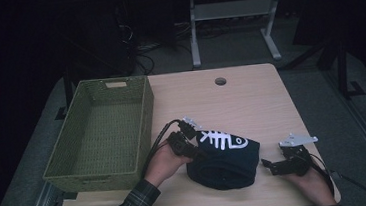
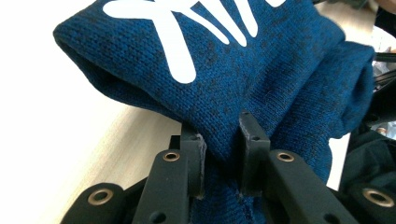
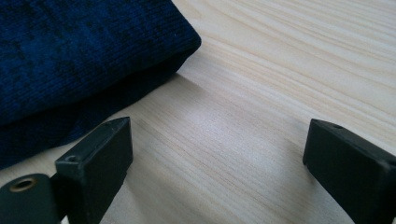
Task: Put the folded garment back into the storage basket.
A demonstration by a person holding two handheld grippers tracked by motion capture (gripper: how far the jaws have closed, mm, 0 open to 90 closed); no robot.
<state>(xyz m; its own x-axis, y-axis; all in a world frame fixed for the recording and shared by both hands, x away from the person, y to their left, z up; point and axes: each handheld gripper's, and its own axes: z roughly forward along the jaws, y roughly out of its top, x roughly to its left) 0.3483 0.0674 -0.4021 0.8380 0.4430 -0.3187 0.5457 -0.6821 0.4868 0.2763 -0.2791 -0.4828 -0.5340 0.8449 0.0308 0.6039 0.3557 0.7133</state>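
Note:
A folded dark blue knit garment (image 1: 226, 163) with a white fish-bone print lies on the wooden table (image 1: 251, 102) near its front edge. My left gripper (image 1: 198, 151) is at the garment's left side. In the left gripper view my gripper (image 2: 222, 137) is shut on a fold of the blue knit (image 2: 243, 70), and that end hangs lifted off the table. My right gripper (image 1: 268, 166) rests to the right of the garment. In the right gripper view it (image 3: 217, 140) stands open over bare wood, with the garment's edge (image 3: 70, 56) to the upper left, apart from the jaws.
A green woven basket (image 1: 145, 121) with nothing in it stands on the table's left side, close to my left hand. A round cable hole (image 1: 220, 81) sits near the far edge. Desk legs and cables stand on the floor beyond the table.

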